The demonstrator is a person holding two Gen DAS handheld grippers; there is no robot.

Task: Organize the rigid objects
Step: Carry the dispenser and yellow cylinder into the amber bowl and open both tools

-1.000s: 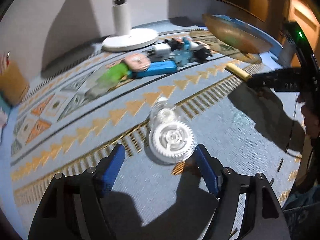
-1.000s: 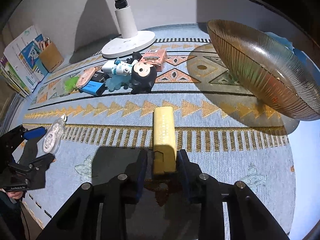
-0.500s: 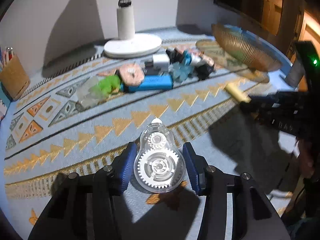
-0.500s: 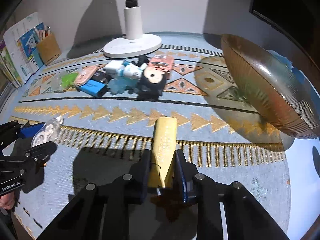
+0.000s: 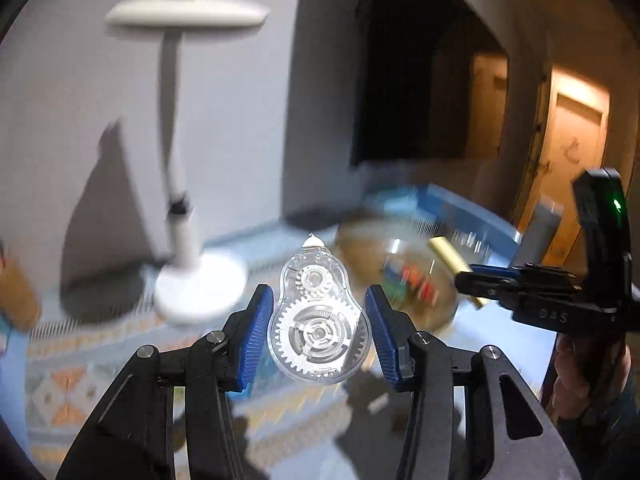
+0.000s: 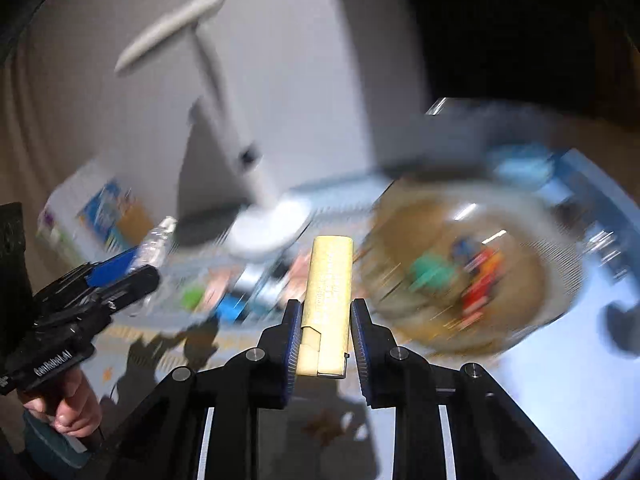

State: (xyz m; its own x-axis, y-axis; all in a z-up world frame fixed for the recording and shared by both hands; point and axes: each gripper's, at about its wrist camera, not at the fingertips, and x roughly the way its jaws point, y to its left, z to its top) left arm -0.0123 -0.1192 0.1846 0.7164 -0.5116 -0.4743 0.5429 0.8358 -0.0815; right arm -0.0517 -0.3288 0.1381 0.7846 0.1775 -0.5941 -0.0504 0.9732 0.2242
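You have two grippers up off the cloth, each with one thing in it. Your left gripper [image 5: 318, 330] has its blue pads partly closed onto the one clear correction-tape dispenser [image 5: 316, 320], which lies flat between them with its white gears showing and its tip pointing away from you. Your right gripper [image 6: 326, 332] is closed almost fully on the one yellow rectangular case [image 6: 326, 300], pads [image 6: 294, 336] pressed to its long sides, the far end sticking out forward.

There is one container, the amber ribbed glass bowl [image 6: 532, 320], ahead and to the right of the yellow case. It holds a few small coloured pieces: one green, one blue, one red-orange, but the blur hides what they are and whether there are more.

One white desk lamp [image 5: 176, 216] stands on the patterned tablecloth [image 5: 60, 392] at the back left, its round base just beyond the dispenser's tip in the left view. A loose cluster of small items [image 6: 224, 300], green, pink and blue among them, lies on the cloth between the lamp base and your grippers; it is too smeared to count. A stack of printed packets [image 6: 96, 216] leans at the far left by the wall. In each view the other gripper shows at the edge, well apart from the nearer one
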